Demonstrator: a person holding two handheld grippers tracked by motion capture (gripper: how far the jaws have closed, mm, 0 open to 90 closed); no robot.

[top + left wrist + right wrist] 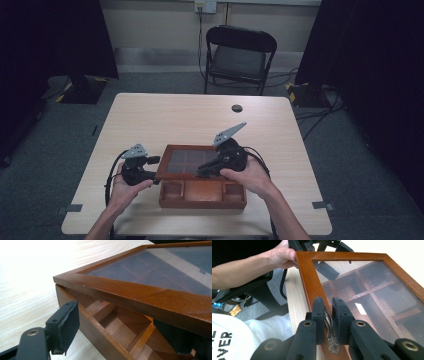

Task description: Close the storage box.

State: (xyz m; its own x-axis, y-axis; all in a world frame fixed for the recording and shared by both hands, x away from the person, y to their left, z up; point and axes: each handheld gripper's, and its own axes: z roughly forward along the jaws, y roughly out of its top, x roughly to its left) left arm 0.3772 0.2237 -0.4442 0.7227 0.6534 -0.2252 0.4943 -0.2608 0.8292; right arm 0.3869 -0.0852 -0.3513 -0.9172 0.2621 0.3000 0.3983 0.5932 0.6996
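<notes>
A brown wooden box (202, 199) with several compartments sits near the table's front edge. Its glass-paned lid (172, 176) is lifted at the front and tilted. My right gripper (202, 172) is shut on the small brass handle (331, 338) on the lid's front rail (308, 277), the pads (318, 315) pinching it from both sides. My left gripper (156, 165) is at the box's left end, open. In the left gripper view one pad (67, 325) stands outside the box's side wall (87, 332) and the other jaw is inside the box under the raised lid (130, 290).
A black folding chair (240, 52) stands behind the table. A small dark round spot (237, 108) lies on the light wooden tabletop (165, 120) toward the back. Dark curtains hang on both sides. The person's forearms come in from the front edge.
</notes>
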